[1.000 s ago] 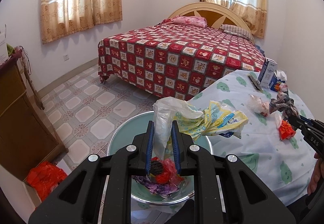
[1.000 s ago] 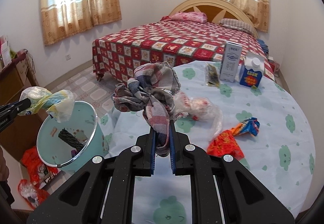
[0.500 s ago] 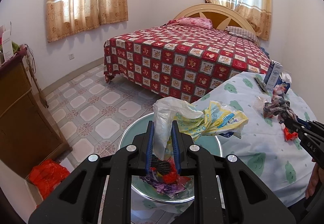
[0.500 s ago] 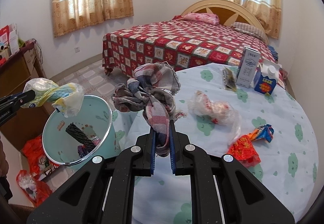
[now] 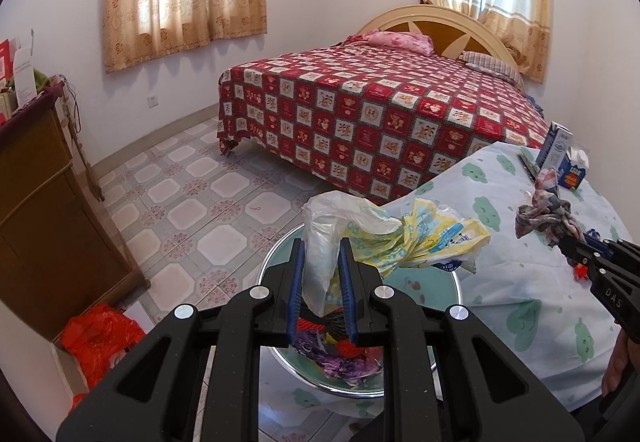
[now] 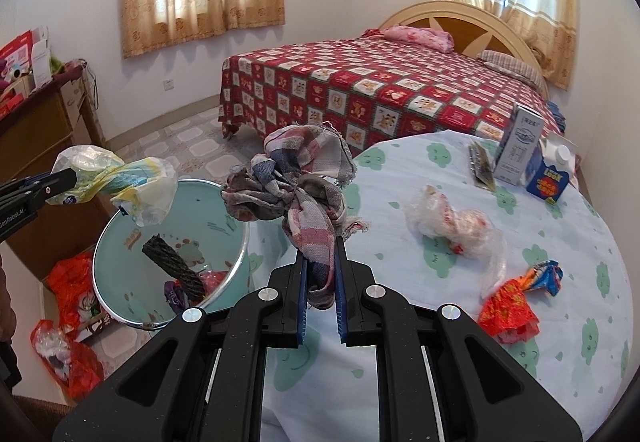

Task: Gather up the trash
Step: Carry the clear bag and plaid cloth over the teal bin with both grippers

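My left gripper [image 5: 322, 256] is shut on a crumpled yellow-and-clear plastic bag [image 5: 394, 240], which hangs over the teal waste bin [image 5: 448, 284]. In the right wrist view the same bag [image 6: 120, 178] hovers above the bin [image 6: 224, 218], which holds a dark rope piece [image 6: 172, 266] and wrappers. My right gripper [image 6: 321, 254] is shut on a bunched plaid cloth [image 6: 296, 182], lifted over the table's left edge beside the bin. The cloth [image 5: 544, 212] also shows at the right of the left wrist view. On the cloud-print tablecloth [image 6: 440, 322] lie a clear plastic bag [image 6: 452, 222] and a red-orange wrapper [image 6: 516, 302].
A tall carton [image 6: 518, 146] and a blue box [image 6: 550, 178] stand at the table's far edge. A bed with a red checked cover [image 6: 384, 90] fills the back. A wooden cabinet [image 5: 44, 210] stands at left, with orange bags [image 6: 72, 290] on the floor beside it.
Both grippers have drifted leftward with their loads: the plaid cloth has come closer to the bin, and the plastic bag now hangs over the bin's opening. Both grips are unchanged.
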A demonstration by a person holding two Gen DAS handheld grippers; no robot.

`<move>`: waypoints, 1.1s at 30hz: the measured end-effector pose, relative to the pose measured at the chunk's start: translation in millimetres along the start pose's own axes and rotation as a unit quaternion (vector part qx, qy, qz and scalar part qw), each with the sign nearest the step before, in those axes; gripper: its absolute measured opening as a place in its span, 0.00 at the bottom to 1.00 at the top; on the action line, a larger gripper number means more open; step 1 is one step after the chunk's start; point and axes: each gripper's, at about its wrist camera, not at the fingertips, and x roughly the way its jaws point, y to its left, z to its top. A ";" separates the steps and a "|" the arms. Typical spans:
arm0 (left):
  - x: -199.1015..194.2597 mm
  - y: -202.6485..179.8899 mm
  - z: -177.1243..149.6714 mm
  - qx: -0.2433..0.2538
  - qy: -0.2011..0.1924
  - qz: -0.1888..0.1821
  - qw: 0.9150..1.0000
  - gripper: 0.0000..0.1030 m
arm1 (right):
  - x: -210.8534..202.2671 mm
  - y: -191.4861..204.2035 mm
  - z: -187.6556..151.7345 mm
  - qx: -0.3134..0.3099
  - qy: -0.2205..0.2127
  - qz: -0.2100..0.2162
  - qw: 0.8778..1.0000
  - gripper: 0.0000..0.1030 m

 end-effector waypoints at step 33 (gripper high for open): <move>10.2 47.0 -7.1 -0.046 0.017 0.037 0.998 0.17 | 29.6 50.7 10.5 -0.048 0.021 0.036 0.998 0.12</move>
